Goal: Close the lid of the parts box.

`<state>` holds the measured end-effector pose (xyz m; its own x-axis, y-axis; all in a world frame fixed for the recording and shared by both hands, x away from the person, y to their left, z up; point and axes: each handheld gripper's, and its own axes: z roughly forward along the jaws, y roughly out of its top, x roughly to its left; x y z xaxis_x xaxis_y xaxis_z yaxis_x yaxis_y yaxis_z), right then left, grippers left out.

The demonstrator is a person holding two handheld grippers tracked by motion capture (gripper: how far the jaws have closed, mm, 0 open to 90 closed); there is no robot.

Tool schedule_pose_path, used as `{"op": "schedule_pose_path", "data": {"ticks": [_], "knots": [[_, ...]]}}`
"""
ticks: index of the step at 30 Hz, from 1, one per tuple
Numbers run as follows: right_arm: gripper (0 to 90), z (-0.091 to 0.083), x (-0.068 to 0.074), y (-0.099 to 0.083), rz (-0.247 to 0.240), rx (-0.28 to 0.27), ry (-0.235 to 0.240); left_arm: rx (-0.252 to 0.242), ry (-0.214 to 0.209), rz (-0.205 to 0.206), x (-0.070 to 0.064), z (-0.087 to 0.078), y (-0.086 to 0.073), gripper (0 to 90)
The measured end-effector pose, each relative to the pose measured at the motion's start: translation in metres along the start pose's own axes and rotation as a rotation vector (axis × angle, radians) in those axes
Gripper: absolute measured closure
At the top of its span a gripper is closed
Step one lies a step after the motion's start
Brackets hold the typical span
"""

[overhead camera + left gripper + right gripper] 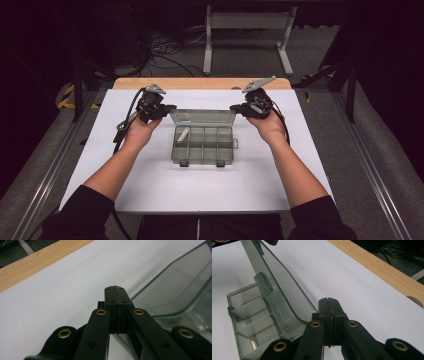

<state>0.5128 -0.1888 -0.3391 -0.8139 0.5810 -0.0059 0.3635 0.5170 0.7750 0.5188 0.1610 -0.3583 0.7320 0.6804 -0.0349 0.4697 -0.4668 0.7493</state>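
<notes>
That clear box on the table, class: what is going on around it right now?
A person sits at a white table with a tool in each hand. The clear box lies open in the middle, its lid raised at the back. A small pale piece lies in one left compartment. The left tool is at the lid's left corner and the right tool at its right corner. Both tools' jaws are pressed shut. Whether either pinches the lid edge cannot be told.
</notes>
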Motion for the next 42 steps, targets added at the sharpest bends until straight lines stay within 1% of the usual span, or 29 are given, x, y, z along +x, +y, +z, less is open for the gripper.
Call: {"op": "schedule_pose_path", "data": {"ticks": [4,5,6,7,9,10,15,16,20,21,26,30,31,32,34,40,42], "knots": [[89.8,-0.004,0.005,-0.001,-0.008,-0.012,0.010,-0.012,-0.008,-0.001,-0.002,-0.005,-0.001,89.8],[89.8,-0.005,0.008,-0.001,-0.010,-0.012,0.017,-0.017,-0.008,-0.003,-0.002,-0.005,-0.002,89.8],[89.8,-0.005,0.008,-0.001,-0.010,-0.012,0.017,-0.016,-0.009,0.001,-0.002,-0.006,-0.002,89.8],[89.8,-0.006,0.009,-0.002,-0.017,-0.012,0.021,-0.018,-0.015,-0.006,-0.003,-0.007,-0.003,89.8],[89.8,-0.007,0.014,-0.002,-0.024,-0.010,0.027,-0.016,-0.015,0.003,-0.003,-0.008,-0.004,89.7],[89.8,-0.007,0.014,-0.002,-0.024,-0.010,0.027,-0.013,-0.016,-0.001,-0.004,-0.008,-0.004,89.7],[89.8,-0.009,0.018,-0.002,-0.035,-0.008,0.034,-0.012,-0.026,0.012,-0.005,-0.012,-0.006,89.8],[89.7,-0.009,0.019,-0.002,-0.036,-0.007,0.037,-0.012,-0.030,0.009,-0.006,-0.012,-0.007,89.8],[89.8,-0.010,0.023,-0.002,-0.049,0.002,0.046,-0.004,-0.042,0.019,-0.009,-0.014,-0.008,89.8],[89.8,-0.010,0.024,-0.002,-0.048,0.005,0.046,0.001,-0.042,0.029,-0.009,-0.014,-0.008,89.8],[89.8,-0.009,0.026,-0.004,-0.050,0.015,0.058,0.016,-0.050,0.046,-0.013,-0.016,-0.010,89.8],[89.8,-0.008,0.028,-0.006,-0.053,0.030,0.067,0.023,-0.064,0.052,-0.015,-0.017,-0.012,89.8],[89.8,-0.008,0.029,-0.007,-0.053,0.036,0.069,0.031,-0.074,0.053,-0.016,-0.017,-0.013,89.8],[89.8,-0.008,0.030,-0.008,-0.055,0.044,0.076,0.035,-0.075,0.058,-0.016,-0.018,-0.014,89.8],[89.8,-0.007,0.032,-0.010,-0.056,0.059,0.083,0.051,-0.097,0.063,-0.018,-0.018,-0.015,89.8],[89.7,-0.003,0.037,-0.016,-0.061,0.101,0.107,0.099,-0.120,0.101,-0.025,-0.017,-0.018,89.8],[89.7,-0.001,0.039,-0.018,-0.065,0.120,0.115,0.121,-0.141,0.113,-0.029,-0.016,-0.020,89.8]]}}
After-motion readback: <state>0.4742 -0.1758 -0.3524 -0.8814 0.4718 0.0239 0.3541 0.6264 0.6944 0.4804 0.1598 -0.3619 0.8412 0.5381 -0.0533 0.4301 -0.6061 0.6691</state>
